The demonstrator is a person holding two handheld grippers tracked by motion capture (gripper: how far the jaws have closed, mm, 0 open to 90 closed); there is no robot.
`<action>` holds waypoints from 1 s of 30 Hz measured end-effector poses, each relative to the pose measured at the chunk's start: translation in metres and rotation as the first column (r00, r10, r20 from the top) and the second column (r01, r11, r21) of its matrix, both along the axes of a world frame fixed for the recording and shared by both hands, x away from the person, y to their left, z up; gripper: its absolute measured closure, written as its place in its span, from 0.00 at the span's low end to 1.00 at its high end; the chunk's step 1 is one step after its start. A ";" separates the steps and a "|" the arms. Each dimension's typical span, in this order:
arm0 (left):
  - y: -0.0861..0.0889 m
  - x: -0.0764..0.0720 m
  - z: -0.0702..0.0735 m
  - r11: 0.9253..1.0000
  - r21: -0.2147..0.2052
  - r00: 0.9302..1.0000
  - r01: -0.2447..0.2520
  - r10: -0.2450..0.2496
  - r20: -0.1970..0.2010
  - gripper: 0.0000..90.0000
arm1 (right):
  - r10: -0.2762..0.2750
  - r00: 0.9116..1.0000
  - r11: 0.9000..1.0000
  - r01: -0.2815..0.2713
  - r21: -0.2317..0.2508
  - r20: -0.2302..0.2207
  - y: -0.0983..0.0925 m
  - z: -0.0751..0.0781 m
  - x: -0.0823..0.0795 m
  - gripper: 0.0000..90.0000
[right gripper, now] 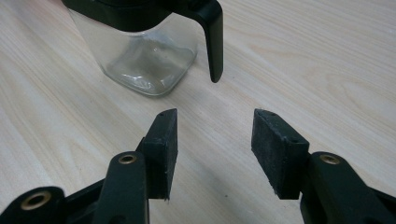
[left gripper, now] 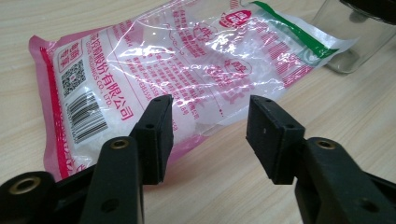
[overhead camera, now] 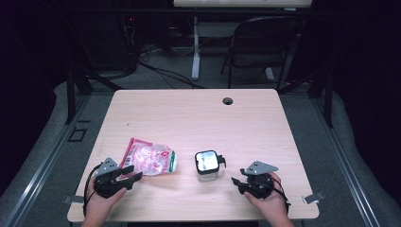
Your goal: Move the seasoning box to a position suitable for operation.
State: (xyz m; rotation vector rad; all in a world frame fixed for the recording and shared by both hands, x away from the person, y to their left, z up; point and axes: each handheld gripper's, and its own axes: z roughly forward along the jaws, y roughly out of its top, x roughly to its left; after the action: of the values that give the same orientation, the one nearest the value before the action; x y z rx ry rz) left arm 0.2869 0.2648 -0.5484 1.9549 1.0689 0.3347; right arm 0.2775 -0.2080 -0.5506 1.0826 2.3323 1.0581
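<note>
A pink and clear plastic bag [overhead camera: 149,159] of white grains lies flat on the table's left half. My left gripper [overhead camera: 132,174] sits at its near edge, jaws open. In the left gripper view the bag [left gripper: 177,70] spreads just beyond the pads [left gripper: 158,135], and its near edge reaches under the left pad; nothing is pinched. A clear square glass jar [overhead camera: 207,165] with a black lid and side clasp stands in the middle. My right gripper [overhead camera: 237,182] rests to its right, open and empty. In the right gripper view the jar [right gripper: 140,51] stands ahead and to the left.
The light wooden table [overhead camera: 198,118] has a round cable hole [overhead camera: 228,100] near its far edge. A dark chair [overhead camera: 265,42] and a desk leg stand on the floor beyond the table.
</note>
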 end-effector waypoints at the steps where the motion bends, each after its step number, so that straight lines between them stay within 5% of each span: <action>1: 0.000 0.001 0.000 1.000 -0.008 1.000 -0.001 0.000 -0.003 0.58 | -0.002 1.000 1.000 0.002 -0.001 0.005 0.000 0.000 0.000 0.57; 14: -0.001 -0.007 0.007 1.000 0.023 0.998 0.007 -0.008 0.062 0.60 | -0.039 0.999 0.998 0.037 0.046 0.029 0.003 0.005 0.000 0.56; 19: -0.002 -0.011 0.008 1.000 -0.002 0.999 0.012 -0.012 0.035 0.61 | -0.007 1.000 0.998 0.005 0.055 0.026 0.010 0.007 0.001 0.56; 30: 0.000 -0.013 0.007 1.000 -0.008 0.998 0.023 -0.023 0.060 0.66 | 0.031 0.999 0.998 -0.033 0.058 0.026 0.015 0.004 0.004 0.59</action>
State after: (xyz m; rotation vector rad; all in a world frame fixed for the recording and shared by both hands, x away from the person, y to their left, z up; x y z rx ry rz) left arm 0.2737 0.2645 -0.5418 1.9358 1.0074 0.3727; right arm 0.2819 -0.1932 -0.5466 1.0501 2.3198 1.1511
